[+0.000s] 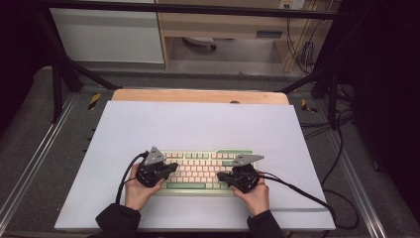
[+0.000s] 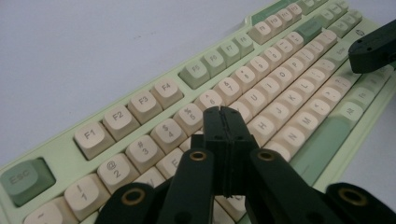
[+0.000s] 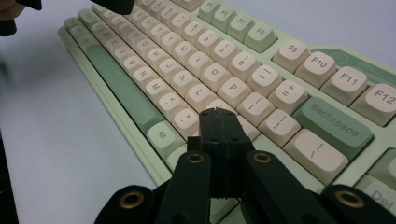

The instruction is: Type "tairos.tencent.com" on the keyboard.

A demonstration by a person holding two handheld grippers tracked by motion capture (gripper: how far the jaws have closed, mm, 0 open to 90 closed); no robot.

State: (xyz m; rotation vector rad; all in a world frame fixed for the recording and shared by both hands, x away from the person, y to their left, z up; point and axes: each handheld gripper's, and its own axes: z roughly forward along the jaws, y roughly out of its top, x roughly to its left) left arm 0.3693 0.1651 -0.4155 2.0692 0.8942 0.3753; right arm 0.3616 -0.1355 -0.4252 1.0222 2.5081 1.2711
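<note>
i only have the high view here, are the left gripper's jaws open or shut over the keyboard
Observer: Shut. In the left gripper view the left gripper has its two black jaws pressed together with nothing between them.
Operator: which keys is it over
Observer: Its tip sits above the keyboard near the 5 key, in the number row.
Operator: and the right one
Observer: The right gripper is also shut and empty.
Operator: where is it
Observer: Its tip hangs over the keys just below P, with the green Backspace key off to its right in that view.
</note>
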